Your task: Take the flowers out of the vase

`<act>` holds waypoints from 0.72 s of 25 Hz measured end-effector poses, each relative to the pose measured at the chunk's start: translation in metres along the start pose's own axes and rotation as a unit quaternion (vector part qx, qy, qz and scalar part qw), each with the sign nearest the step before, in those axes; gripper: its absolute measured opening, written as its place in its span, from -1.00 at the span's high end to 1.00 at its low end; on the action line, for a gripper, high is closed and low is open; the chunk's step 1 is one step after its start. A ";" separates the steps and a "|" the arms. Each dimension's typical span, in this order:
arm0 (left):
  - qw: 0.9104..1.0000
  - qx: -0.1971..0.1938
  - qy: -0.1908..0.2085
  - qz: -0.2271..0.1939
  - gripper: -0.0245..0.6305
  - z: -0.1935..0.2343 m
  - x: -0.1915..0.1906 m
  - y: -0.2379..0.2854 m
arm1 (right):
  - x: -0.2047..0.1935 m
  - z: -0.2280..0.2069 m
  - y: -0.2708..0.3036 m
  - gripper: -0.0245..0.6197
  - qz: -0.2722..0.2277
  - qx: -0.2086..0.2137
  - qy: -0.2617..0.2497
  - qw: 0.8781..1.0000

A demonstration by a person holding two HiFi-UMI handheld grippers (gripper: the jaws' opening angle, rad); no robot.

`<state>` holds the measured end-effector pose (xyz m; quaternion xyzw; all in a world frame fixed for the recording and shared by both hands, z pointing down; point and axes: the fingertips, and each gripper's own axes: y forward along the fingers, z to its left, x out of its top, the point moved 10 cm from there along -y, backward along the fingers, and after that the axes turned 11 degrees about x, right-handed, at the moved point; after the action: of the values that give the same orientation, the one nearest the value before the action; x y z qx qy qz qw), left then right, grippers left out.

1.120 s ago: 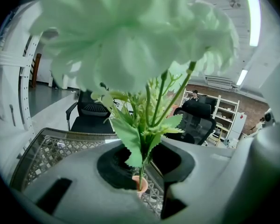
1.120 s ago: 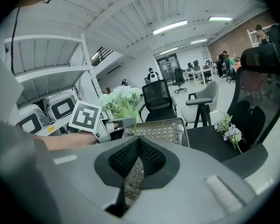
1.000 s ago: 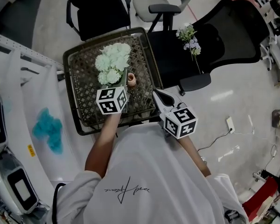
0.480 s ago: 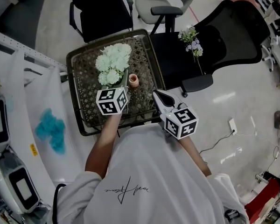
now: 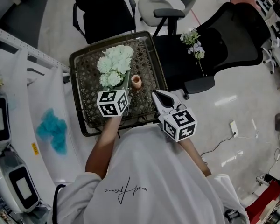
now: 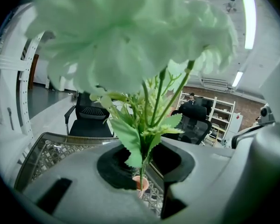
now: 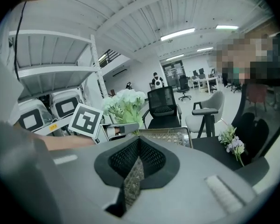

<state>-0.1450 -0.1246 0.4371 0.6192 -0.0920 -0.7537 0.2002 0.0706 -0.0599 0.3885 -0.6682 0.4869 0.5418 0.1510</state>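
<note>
bench (image 5: 85, 93): woven lattice | flowers (image 5: 114, 64): frilly pale-green, leafy stems clamped in left gripper (image 6: 142, 169) jaws | vase (image 5: 136, 81): small terracotta | right gripper (image 7: 138, 146) jaws together, empty

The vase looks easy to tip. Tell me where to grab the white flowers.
Grip the thin stems just above the vase, below the leaves, from the person's side, where the left gripper sits: the flower heads are broad and soft, the stems bunch there.
</note>
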 end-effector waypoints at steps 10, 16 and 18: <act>1.000 -0.001 -0.006 0.007 0.64 0.007 -0.007 -0.017 | 0.002 0.013 0.011 0.90 0.003 0.014 -0.012 1.000; 1.000 0.001 -0.010 0.012 0.64 0.010 -0.014 -0.027 | -0.002 0.019 0.016 0.90 0.010 0.021 -0.013 1.000; 1.000 0.001 -0.011 0.014 0.64 0.010 -0.017 -0.030 | -0.004 0.021 0.016 0.90 0.012 0.022 -0.013 1.000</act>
<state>-0.1574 -0.0913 0.4426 0.6099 -0.1036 -0.7575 0.2087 0.0456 -0.0505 0.3899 -0.6517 0.5049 0.5413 0.1655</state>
